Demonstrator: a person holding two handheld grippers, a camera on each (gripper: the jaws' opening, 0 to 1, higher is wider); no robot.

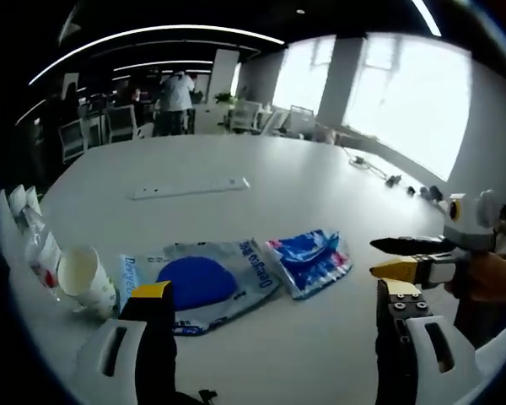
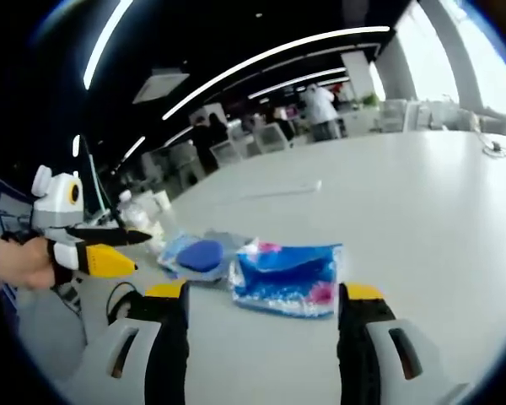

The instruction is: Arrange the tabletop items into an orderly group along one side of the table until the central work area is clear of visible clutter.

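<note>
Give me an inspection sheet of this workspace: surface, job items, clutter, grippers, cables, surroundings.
Surface: white table, middle mostly bare.
Job's things: grey pouch with blue oval flat on the table; blue packet beside it; paper cup tipped over near the table edge, next to small wrapped packs.
Clutter: white strip lying farther back on the table.
Grippers: left gripper open, holding nothing; right gripper open, holding nothing, aimed at the blue packet.
Cables: a cable with plugs along the far table edge by the windows.
Surroundings: office with chairs, ceiling light strips, a standing person, bright windows.
</note>
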